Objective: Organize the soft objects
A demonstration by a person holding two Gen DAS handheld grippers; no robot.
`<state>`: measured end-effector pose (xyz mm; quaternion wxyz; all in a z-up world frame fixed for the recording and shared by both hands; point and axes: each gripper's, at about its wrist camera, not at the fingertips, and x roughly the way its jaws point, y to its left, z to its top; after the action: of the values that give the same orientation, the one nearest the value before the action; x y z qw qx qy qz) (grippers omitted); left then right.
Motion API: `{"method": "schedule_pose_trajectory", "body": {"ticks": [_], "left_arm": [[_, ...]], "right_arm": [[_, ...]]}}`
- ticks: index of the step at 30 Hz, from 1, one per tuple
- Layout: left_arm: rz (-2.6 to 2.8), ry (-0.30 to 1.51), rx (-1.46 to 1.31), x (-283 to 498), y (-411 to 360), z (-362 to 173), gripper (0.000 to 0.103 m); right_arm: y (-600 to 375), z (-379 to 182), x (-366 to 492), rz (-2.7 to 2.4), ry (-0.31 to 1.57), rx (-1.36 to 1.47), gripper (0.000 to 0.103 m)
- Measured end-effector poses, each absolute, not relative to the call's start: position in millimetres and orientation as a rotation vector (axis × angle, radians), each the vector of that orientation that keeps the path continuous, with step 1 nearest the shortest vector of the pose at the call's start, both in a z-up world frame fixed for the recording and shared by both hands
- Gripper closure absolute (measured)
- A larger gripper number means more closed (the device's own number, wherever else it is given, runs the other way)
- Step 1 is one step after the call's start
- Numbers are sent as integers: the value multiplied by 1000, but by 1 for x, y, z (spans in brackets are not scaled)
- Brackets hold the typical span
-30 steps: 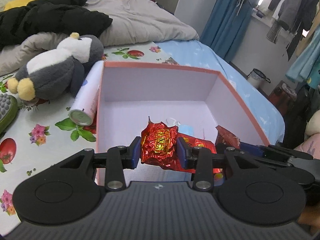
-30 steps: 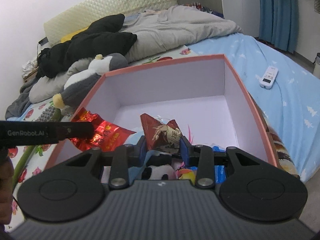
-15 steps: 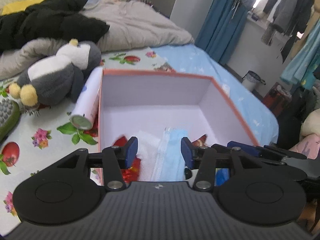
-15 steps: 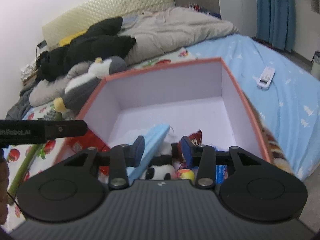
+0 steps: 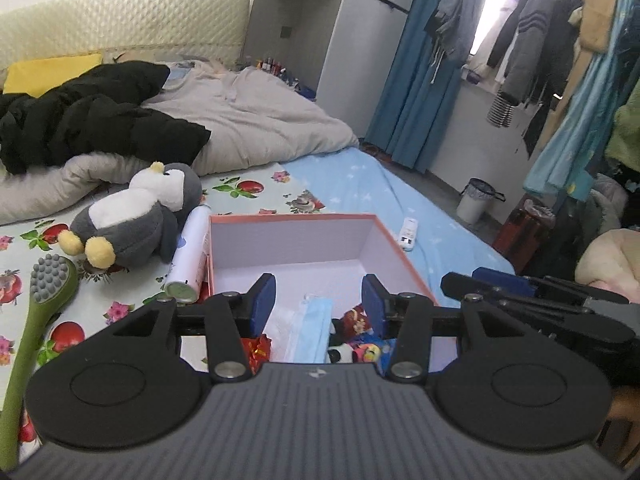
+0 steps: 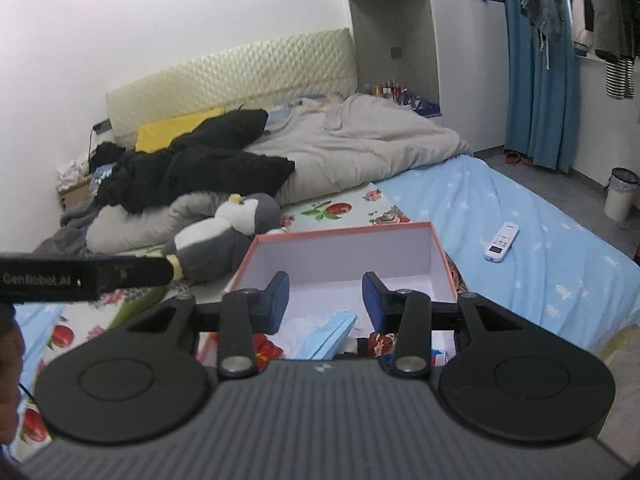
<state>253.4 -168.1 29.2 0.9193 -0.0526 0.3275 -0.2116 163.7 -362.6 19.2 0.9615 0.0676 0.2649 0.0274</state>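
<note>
Snacks [image 5: 356, 318] and a mask [image 5: 310, 330] lay in the box [image 5: 288, 242]; both tongs [image 5: 319, 305] [image 6: 325, 300] hung spread, empty; the penguin [image 5: 132, 220] waited on the bed [image 5: 360, 184].

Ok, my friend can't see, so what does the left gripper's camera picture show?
The open left gripper hangs empty over a pink-rimmed box on the bed, with a blue face mask and snack packets inside. A plush penguin and a white spray can lie left of the box.
</note>
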Motion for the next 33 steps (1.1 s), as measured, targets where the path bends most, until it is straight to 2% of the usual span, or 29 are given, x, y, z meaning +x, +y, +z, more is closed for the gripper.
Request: {"method": "schedule_pose_trajectory", "body": {"ticks": [9,17,33], "left_arm": [[-449,629,-111,186,-151,61,49],[-402,616,-128,135,-131,66,49],[-375,699,-152,107,-121,22,49]], "right_arm": [[-349,39,116,55,527,122,59],[-340,28,88,88,555,133,59],[-329,3,63,57,607,130,59]]}}
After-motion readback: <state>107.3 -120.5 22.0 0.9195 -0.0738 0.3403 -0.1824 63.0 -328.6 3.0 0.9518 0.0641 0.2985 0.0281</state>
